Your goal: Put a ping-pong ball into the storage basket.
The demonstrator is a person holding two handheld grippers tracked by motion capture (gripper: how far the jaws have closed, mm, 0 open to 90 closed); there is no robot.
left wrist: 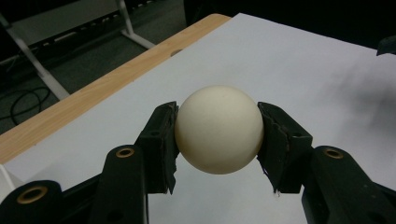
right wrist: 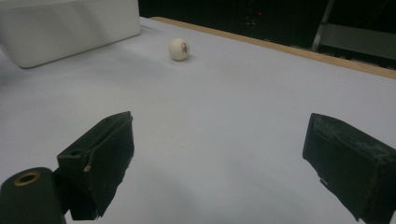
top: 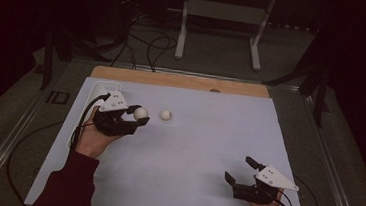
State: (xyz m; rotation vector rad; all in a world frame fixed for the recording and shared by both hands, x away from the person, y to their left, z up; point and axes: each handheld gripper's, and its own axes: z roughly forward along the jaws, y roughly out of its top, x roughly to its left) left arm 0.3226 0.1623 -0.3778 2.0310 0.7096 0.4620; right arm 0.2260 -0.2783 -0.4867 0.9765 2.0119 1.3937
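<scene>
Jaws of the left gripper (top: 138,117) are clamped on a white ball (top: 141,113), upper left, probably for moving. Right gripper (top: 241,170), lower right, is held wide open, empty; a second ball (top: 165,114) is left on the tabletop (top: 207,150).

High view overhead, gripper views low, table (top: 192,149) shared

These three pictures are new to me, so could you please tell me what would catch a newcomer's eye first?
First, the white ball clamped between the left gripper's black jaws, at the table's far left. Next, a second white ball with a small mark lies loose on the white sheet just right of it. The right gripper sits near the right front corner, jaws wide open, holding nothing.
</scene>
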